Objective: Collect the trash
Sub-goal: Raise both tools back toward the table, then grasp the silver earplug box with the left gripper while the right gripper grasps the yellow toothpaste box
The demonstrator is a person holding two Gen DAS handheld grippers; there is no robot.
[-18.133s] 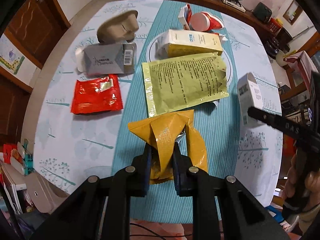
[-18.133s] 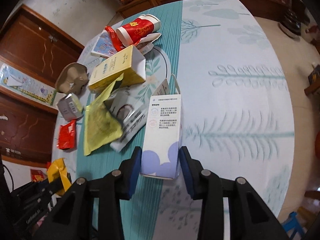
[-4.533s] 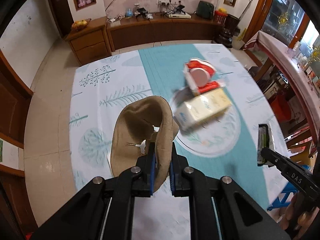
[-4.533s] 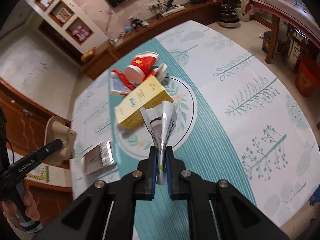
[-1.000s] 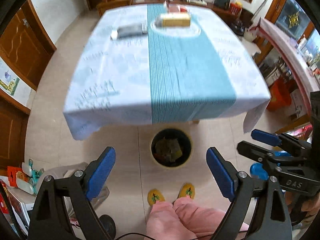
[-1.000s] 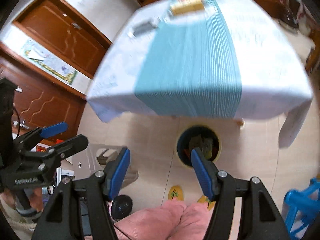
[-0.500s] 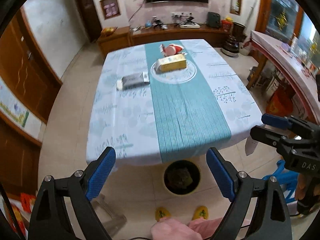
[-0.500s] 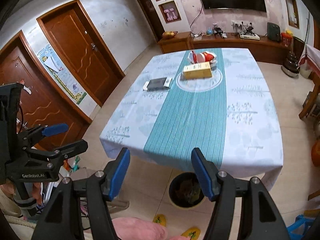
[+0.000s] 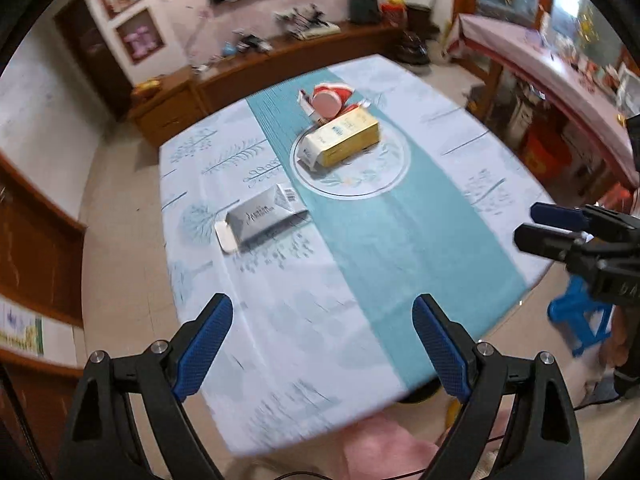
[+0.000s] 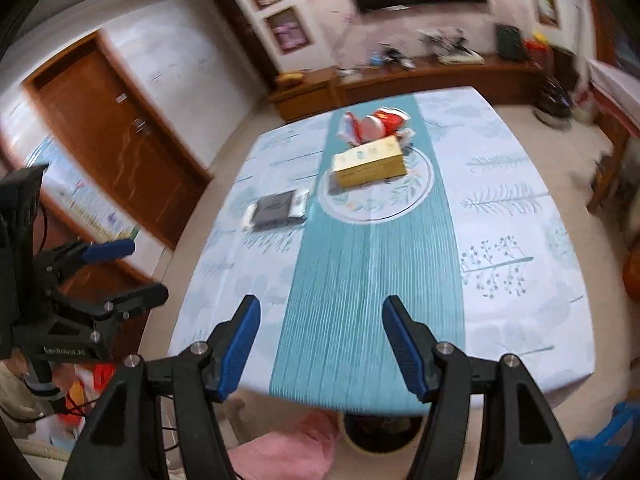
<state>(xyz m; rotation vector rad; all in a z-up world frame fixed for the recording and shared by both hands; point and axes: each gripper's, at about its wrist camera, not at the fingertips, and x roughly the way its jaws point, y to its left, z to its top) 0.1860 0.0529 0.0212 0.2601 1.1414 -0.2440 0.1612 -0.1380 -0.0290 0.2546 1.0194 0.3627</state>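
Since half a second ago both cameras have swung in over the table [image 9: 304, 312]: it was set back across bare floor and now fills each view, and the bin [image 10: 380, 432] has slid to the bottom edge, half hidden under the table's near edge. Against the frames from much earlier, most of the wrappers and bags are gone from the cloth.

The table carries a white leaf-print cloth with a teal runner [image 10: 360, 280] down the middle. In the left view a yellow box [image 9: 344, 140] lies at about 12 o'clock inside a printed ring [image 9: 376, 188] on the runner, with a red cup [image 9: 328, 98] on its side touching the box's far end. A silver pack [image 9: 262, 216] lies flat at about 11 o'clock, just off the runner's left edge, well apart from the box.

The left gripper [image 9: 320, 344] has its blue pads spread wide over the cloth with nothing between them. The right gripper [image 10: 320, 344] is likewise spread and empty; in the left view it shows at 3 o'clock beyond the table's edge. A pink garment [image 10: 288, 440] shows at 6 o'clock.
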